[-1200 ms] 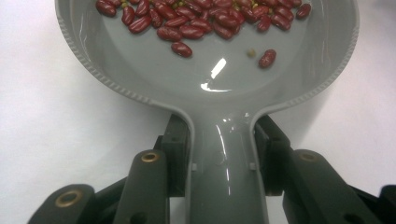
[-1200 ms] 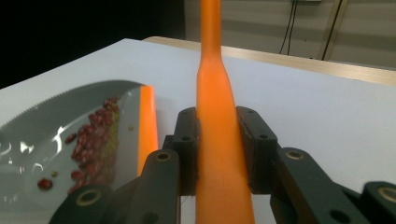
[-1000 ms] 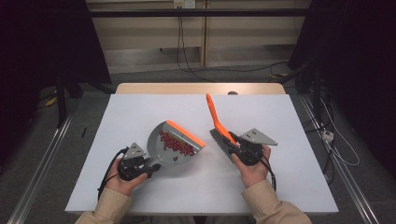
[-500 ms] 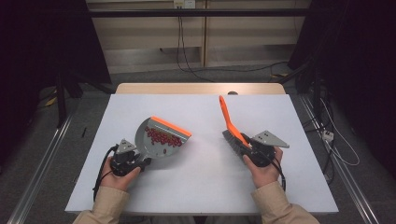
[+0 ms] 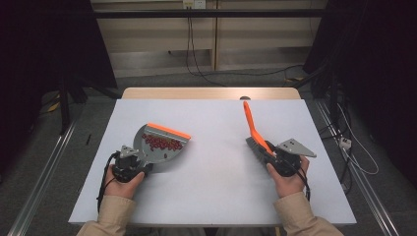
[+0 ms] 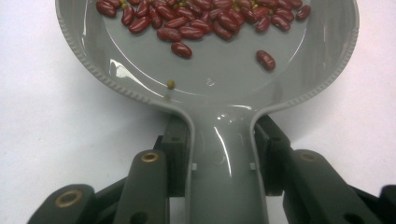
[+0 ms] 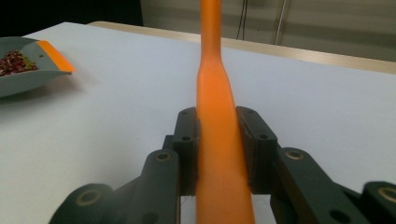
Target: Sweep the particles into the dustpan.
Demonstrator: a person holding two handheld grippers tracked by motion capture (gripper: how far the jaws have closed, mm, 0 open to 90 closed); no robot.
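The left tool point(image 6: 219, 172) is being seen clamped on the smooth, glossy grey plastic handle of a dustpan point(image 5: 160, 147), with the black pads pressing on both sides of the handle's narrow neck. From that neck the pan is widening into a rounded scoop with a finely ribbed rim and a flat orange lip at its far edge. Small, shiny, dark red kidney-shaped beans point(image 6: 205, 21) are being carried in the pan, gathered toward the 12 o'clock end, with one or two tiny greenish ones among them. In the high view the pan is being held at about 9 o'clock on the bench point(image 5: 211, 196), a matte white rectangular top.

The right tool point(image 7: 219, 149) is being seen closed on a matte orange brush handle point(image 5: 251, 123), a long tapering piece that is being pointed toward 12 o'clock, at about 3 o'clock on the bench and well apart from the pan. A grey brush head is being glimpsed below it near the hand.
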